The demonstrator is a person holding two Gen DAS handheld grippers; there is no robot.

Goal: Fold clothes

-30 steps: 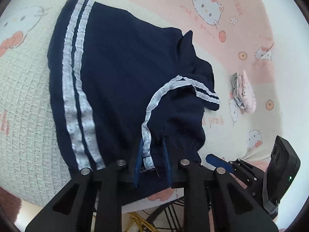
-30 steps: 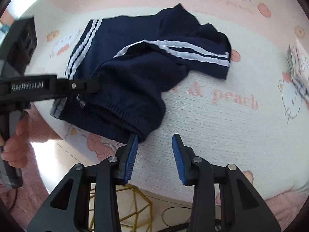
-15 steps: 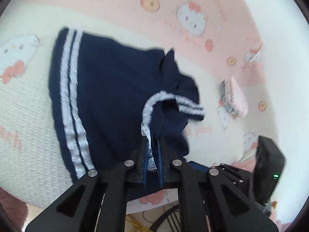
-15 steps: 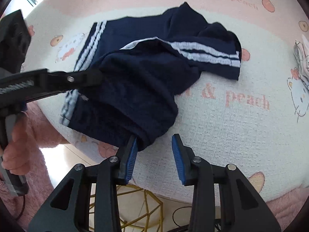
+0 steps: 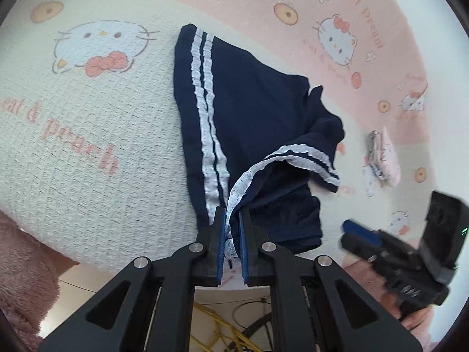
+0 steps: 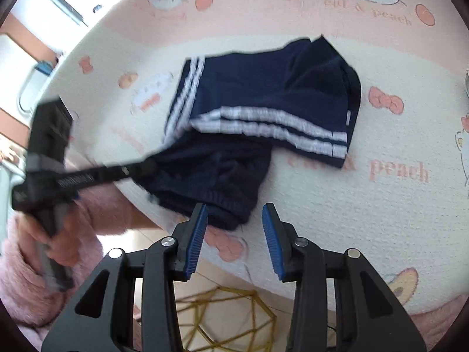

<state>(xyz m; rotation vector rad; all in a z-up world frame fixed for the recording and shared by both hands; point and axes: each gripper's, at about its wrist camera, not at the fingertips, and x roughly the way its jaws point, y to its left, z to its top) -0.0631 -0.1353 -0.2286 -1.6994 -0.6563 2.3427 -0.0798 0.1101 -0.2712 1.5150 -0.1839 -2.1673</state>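
Navy shorts (image 5: pixel 258 117) with double white side stripes lie on a cream and pink cartoon-cat blanket (image 5: pixel 88 117). My left gripper (image 5: pixel 232 234) is shut on the shorts' near edge at the white stripe, lifting that part off the blanket. In the right wrist view the shorts (image 6: pixel 263 111) lie partly folded over, the waistband bunched at the near edge. My right gripper (image 6: pixel 234 226) stands open, its blue pads on either side of the waistband corner without closing on it. The left gripper (image 6: pixel 88 176) reaches in from the left, blurred.
A small folded pink and grey cloth (image 5: pixel 384 158) lies on the blanket to the right. The blanket's near edge drops off to a floor with a gold wire frame (image 6: pixel 228 316). A hand and pink fuzzy sleeve (image 6: pixel 44 249) hold the left gripper.
My left gripper closed on the striped edge and pulled it up and toward the left. The right gripper stayed open near the waistband corner.
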